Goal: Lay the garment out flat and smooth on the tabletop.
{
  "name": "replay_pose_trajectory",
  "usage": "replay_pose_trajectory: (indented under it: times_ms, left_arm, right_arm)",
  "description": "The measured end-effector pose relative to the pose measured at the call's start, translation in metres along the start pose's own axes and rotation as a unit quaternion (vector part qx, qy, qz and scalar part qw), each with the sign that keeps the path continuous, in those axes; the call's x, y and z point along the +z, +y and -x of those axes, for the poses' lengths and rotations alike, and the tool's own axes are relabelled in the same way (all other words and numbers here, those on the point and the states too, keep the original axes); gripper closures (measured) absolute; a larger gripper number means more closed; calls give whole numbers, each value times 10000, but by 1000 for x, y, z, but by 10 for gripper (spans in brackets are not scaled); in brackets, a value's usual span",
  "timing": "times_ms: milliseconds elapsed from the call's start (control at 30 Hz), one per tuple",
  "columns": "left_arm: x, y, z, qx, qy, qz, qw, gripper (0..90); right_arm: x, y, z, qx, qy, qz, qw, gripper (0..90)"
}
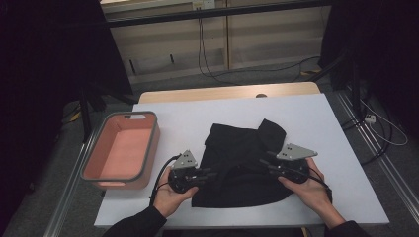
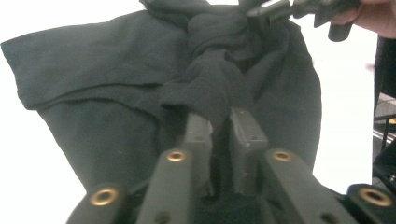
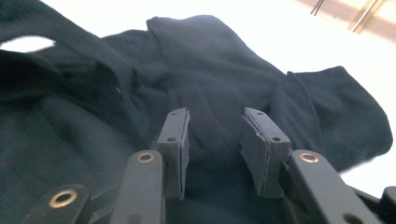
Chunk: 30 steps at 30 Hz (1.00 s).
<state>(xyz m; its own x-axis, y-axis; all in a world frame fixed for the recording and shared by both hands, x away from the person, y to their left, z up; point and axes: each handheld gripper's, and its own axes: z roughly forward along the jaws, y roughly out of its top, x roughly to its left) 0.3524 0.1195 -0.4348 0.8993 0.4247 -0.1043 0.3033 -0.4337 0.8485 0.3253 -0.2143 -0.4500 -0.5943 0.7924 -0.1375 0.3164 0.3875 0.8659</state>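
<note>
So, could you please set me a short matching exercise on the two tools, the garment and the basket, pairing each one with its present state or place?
Things:
1. left tool
2. right tool
3. black garment
4. pink basket

States or places:
A. jaws apart over the cloth
B. at the table's left side
C. jaws closed on a bunched fold
D. spread on the middle of the white table

Pairs: 1-C, 2-A, 3-D, 4-B
</note>
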Motion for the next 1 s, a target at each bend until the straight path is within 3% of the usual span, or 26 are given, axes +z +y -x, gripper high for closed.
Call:
replay_pose_trajectory:
  times_ms: [133, 300, 400, 633, 833, 1000]
  left_arm:
    - [4, 0, -2, -19, 30, -35, 10000, 698]
    - [3, -1, 2, 59, 25, -104, 9999, 633]
    - [4, -3, 6, 155, 80, -200, 9996, 598]
    - [12, -11, 17, 310, -11, -531, 9981, 548]
    - [15, -18, 29, 496, -183, -851, 9950, 527]
    - [18, -23, 32, 605, -164, -1069, 9923, 517]
  right_arm:
    - [0, -6, 5, 99, 65, -94, 9999, 617]
    - [3, -11, 2, -10, 154, -276, 9995, 608]
    - [3, -14, 1, -29, 207, -359, 9991, 605]
    - [3, -21, -2, -70, 305, -633, 9975, 606]
    - [-3, -23, -9, -65, 395, -721, 9966, 768]
    - [-9, -17, -9, 63, 448, -469, 9979, 807]
